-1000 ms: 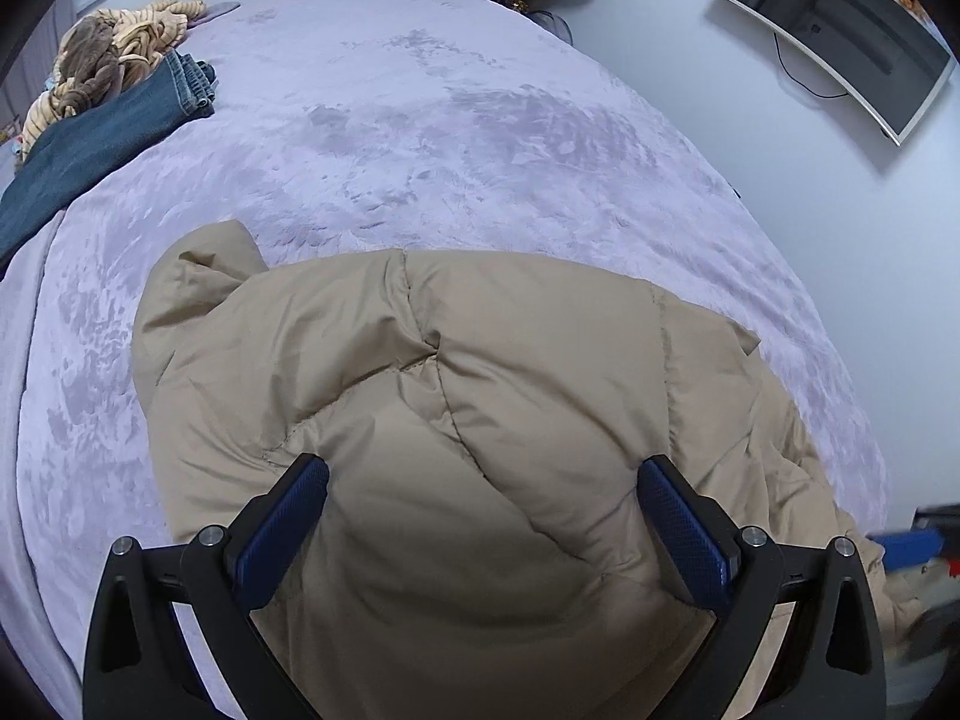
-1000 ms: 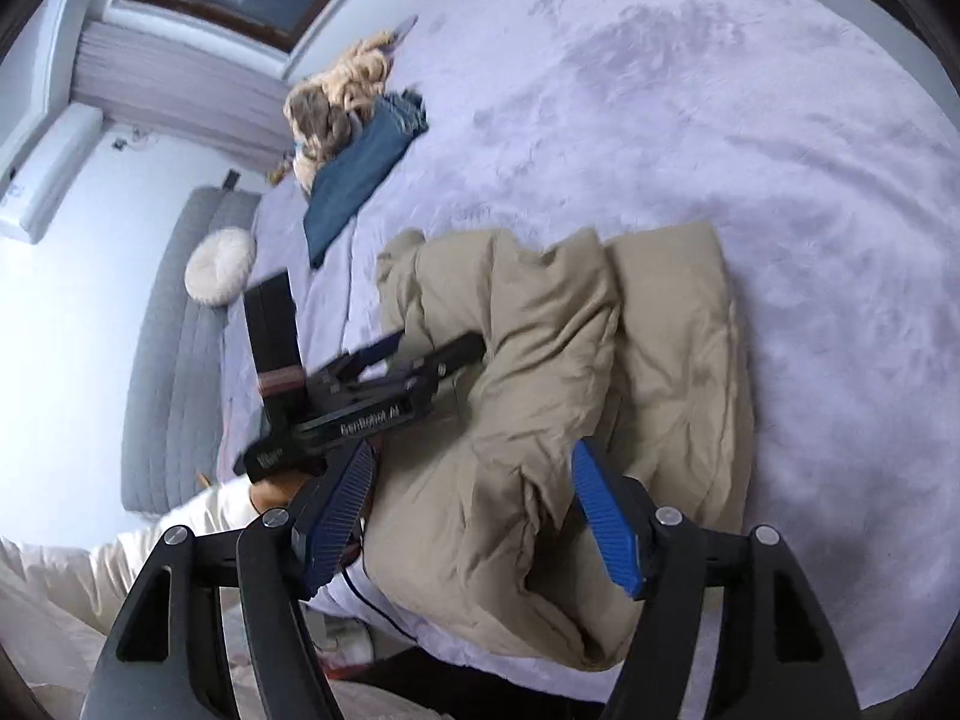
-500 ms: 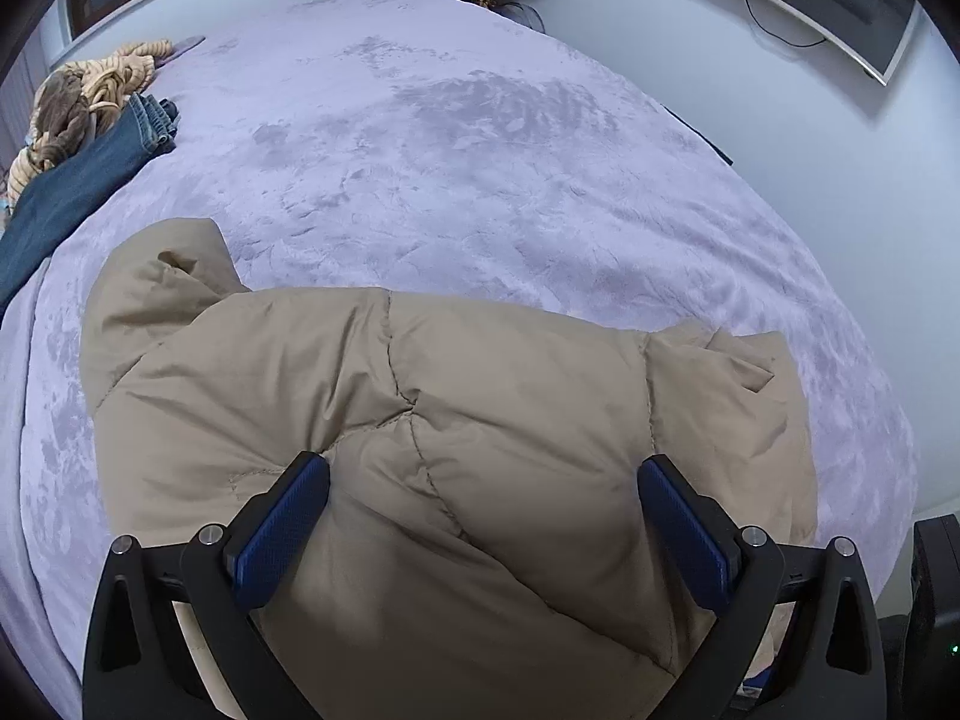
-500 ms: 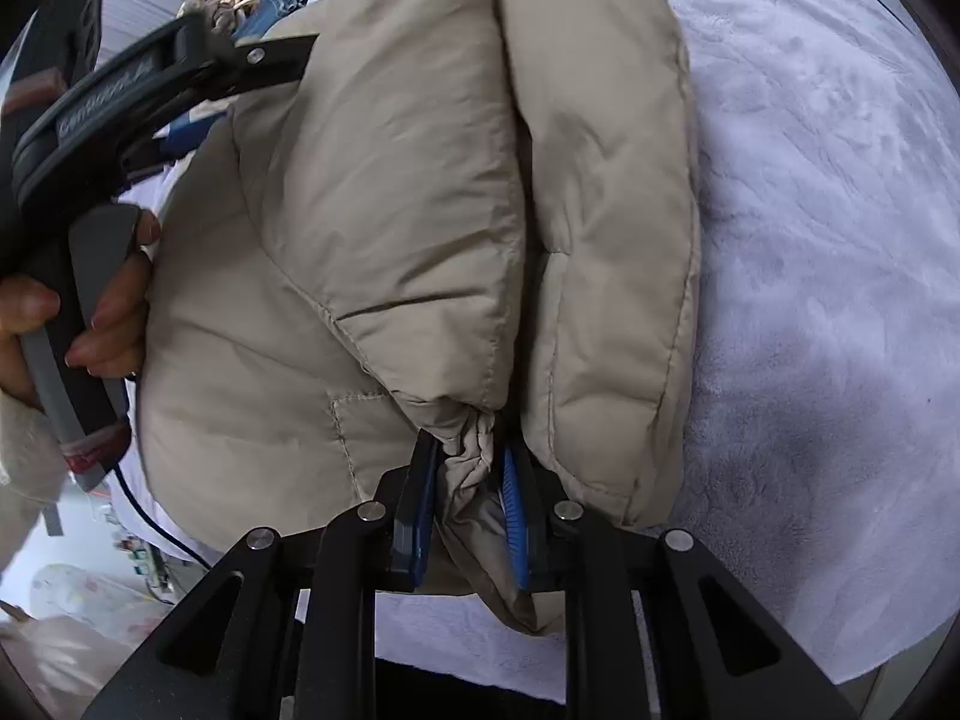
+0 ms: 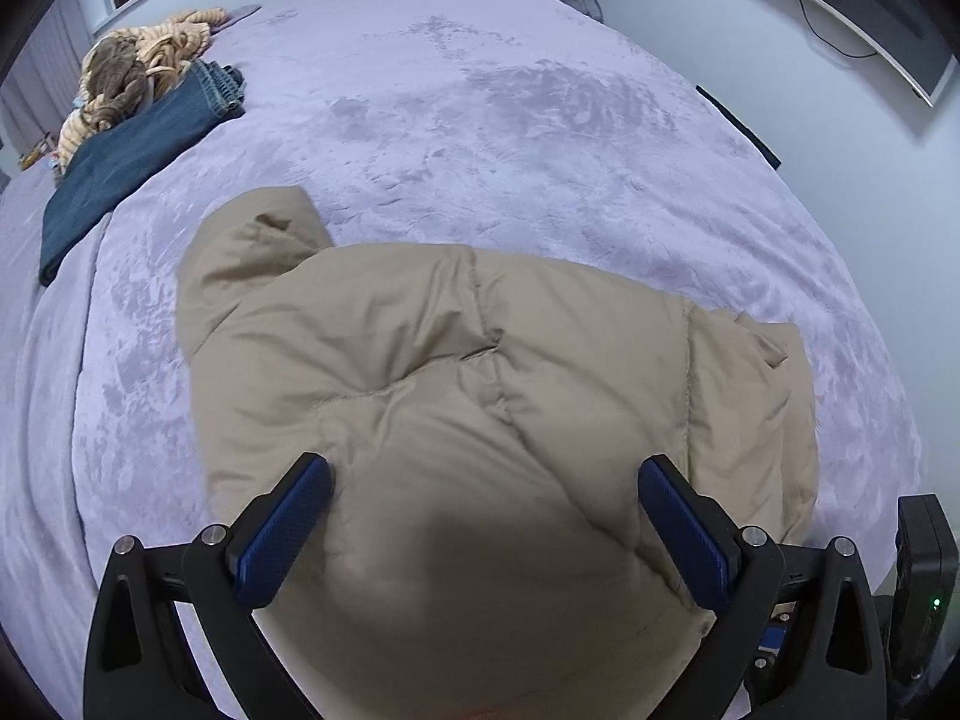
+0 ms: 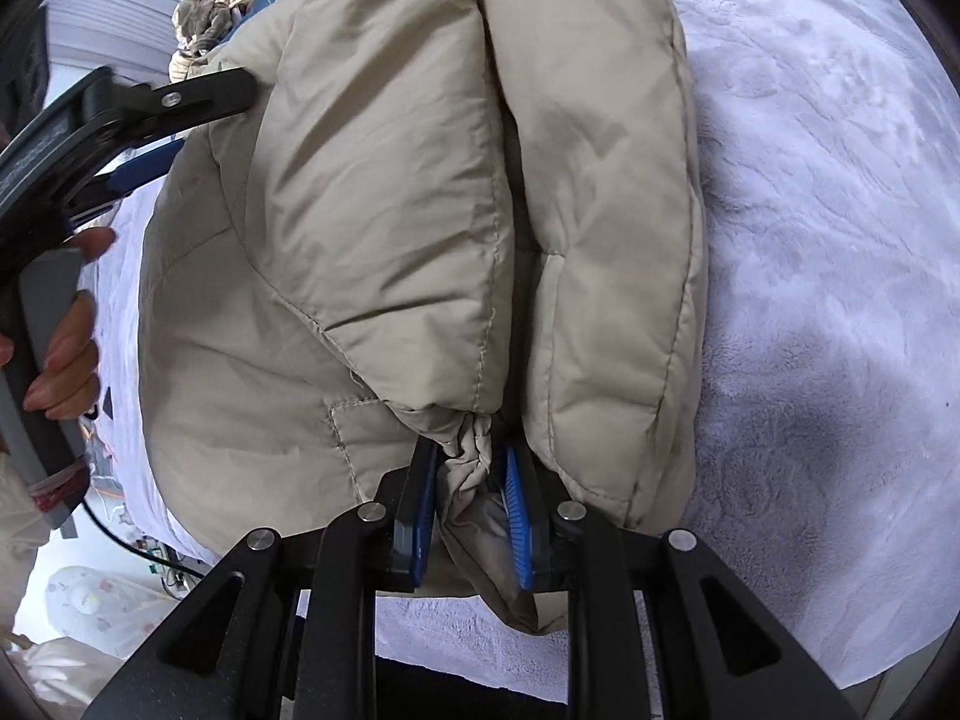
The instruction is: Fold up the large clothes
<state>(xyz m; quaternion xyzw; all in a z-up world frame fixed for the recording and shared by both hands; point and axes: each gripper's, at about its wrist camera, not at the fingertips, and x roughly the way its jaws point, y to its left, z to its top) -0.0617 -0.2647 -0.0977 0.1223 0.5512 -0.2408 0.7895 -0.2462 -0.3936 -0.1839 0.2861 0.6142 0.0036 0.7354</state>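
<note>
A puffy beige jacket [image 5: 480,390] lies bundled near the front edge of a lilac bed cover [image 5: 540,120]. My left gripper [image 5: 486,516] hovers over its near part, blue pads wide apart and open, gripping nothing. In the right wrist view the jacket [image 6: 390,210] shows two padded folds side by side. My right gripper [image 6: 471,480] is shut on a gathered edge of the jacket [image 6: 474,438] where the folds meet, with fabric bunched between the blue pads. The left gripper's black frame [image 6: 180,96] and the hand [image 6: 60,360] holding it appear at the left of that view.
Folded blue jeans [image 5: 132,168] and a beige-brown knitted garment [image 5: 138,66] lie at the bed's far left. A screen [image 5: 852,6] hangs on the right wall. A black device [image 5: 924,570] stands by the bed's near right edge, and clutter sits on the floor at lower left [image 6: 90,600].
My right gripper dropped onto the jacket and shut on its gathered edge. The left gripper stayed open and shifted a little, so the jacket now sits further right in its view.
</note>
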